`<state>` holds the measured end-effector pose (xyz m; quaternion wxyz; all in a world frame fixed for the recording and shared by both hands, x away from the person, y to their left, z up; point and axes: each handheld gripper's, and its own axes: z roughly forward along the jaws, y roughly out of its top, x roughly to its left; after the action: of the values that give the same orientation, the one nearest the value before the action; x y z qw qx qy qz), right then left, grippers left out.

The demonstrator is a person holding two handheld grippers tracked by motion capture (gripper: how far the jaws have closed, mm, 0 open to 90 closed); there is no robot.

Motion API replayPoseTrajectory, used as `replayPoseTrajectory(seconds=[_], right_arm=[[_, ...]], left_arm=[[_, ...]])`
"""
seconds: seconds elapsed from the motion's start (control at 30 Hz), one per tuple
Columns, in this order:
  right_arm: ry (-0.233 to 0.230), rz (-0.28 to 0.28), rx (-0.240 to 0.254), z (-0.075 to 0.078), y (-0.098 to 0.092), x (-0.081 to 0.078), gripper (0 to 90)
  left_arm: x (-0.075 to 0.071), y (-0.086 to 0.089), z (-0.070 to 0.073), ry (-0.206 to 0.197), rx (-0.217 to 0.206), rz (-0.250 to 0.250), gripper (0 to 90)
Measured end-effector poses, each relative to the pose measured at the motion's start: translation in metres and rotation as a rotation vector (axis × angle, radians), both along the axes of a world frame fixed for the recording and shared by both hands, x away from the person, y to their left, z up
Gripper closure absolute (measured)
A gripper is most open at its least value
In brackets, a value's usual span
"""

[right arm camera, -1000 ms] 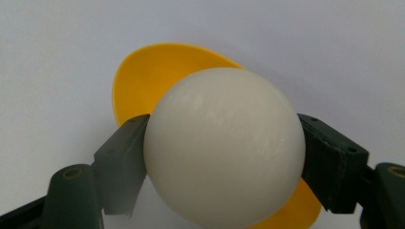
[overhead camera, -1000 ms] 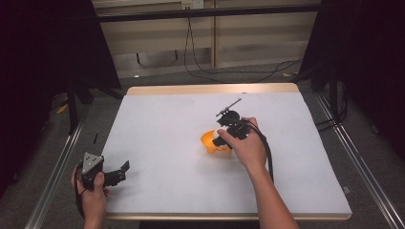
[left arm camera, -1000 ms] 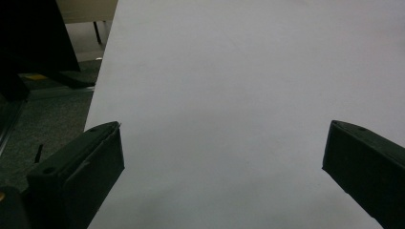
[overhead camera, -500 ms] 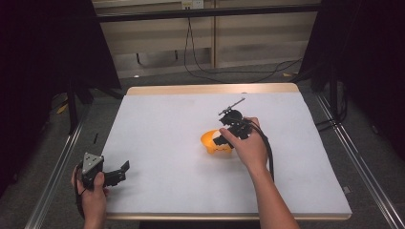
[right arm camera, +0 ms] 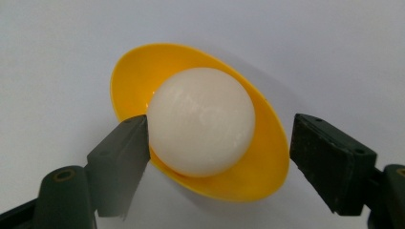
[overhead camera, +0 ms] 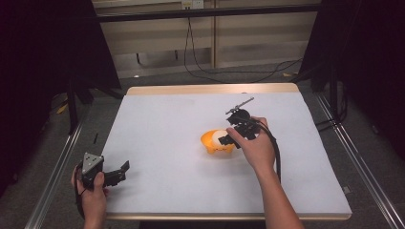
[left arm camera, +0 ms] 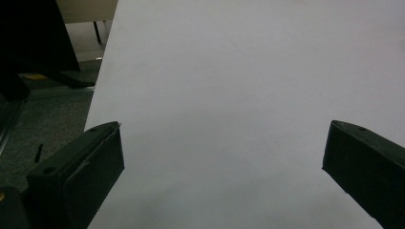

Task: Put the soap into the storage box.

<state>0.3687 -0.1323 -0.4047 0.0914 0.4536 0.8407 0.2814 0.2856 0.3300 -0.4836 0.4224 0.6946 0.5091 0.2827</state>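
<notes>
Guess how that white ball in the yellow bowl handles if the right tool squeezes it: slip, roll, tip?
The white ball looks smooth and glossy, so it may slip between flat pads. Being round, it would likely roll if nudged out. The yellow bowl looks thin and shallow, so pressure from the right tool, open around both, could tip it.

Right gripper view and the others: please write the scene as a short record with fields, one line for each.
surface: white table
bowl: yellow bowl, near the table's middle
contents: white ball in the bowl
right gripper: open, jaws on either side of the ball; one jaw at the ball's edge, the other apart from it
left gripper: open, holding nothing, at the near left corner of the table
</notes>
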Motion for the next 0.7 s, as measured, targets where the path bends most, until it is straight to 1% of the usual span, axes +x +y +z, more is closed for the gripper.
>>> replayPoseTrajectory(seconds=[0.1,0.17,0.2,0.27,0.3,0.37,0.43,0.57,0.7], right_arm=[[-0.004,-0.009,0.005,0.000,-0.005,-0.002,19.3],[0.002,-0.019,0.008,0.000,-0.010,-0.005,18.2],[-0.006,-0.017,0.009,0.000,-0.013,-0.005,18.0],[-0.004,-0.031,0.003,-0.001,-0.019,-0.008,16.0],[-0.004,-0.031,0.003,-0.001,-0.019,-0.008,16.0],[-0.007,-0.043,0.012,-0.002,-0.027,-0.012,14.4],[-0.007,-0.046,0.011,-0.002,-0.029,-0.013,14.1],[-0.013,-0.067,0.011,-0.004,-0.043,-0.018,11.5],[-0.018,-0.079,0.006,-0.004,-0.049,-0.021,9.8]], left_arm=[[0.000,0.000,0.000,0.000,0.001,0.000,0.1],[0.000,0.000,0.000,0.000,0.001,0.000,0.1],[0.000,0.000,0.000,0.000,0.001,-0.001,0.1],[0.000,0.000,0.000,0.001,0.003,0.000,0.1],[0.000,0.000,0.000,0.001,0.003,0.000,0.1],[0.000,-0.001,0.000,0.000,0.004,0.000,0.1],[0.000,-0.001,0.000,0.001,0.005,0.000,0.1],[0.000,-0.001,0.000,0.000,0.008,-0.001,0.1],[0.000,-0.001,0.000,0.000,0.008,0.000,0.1]])
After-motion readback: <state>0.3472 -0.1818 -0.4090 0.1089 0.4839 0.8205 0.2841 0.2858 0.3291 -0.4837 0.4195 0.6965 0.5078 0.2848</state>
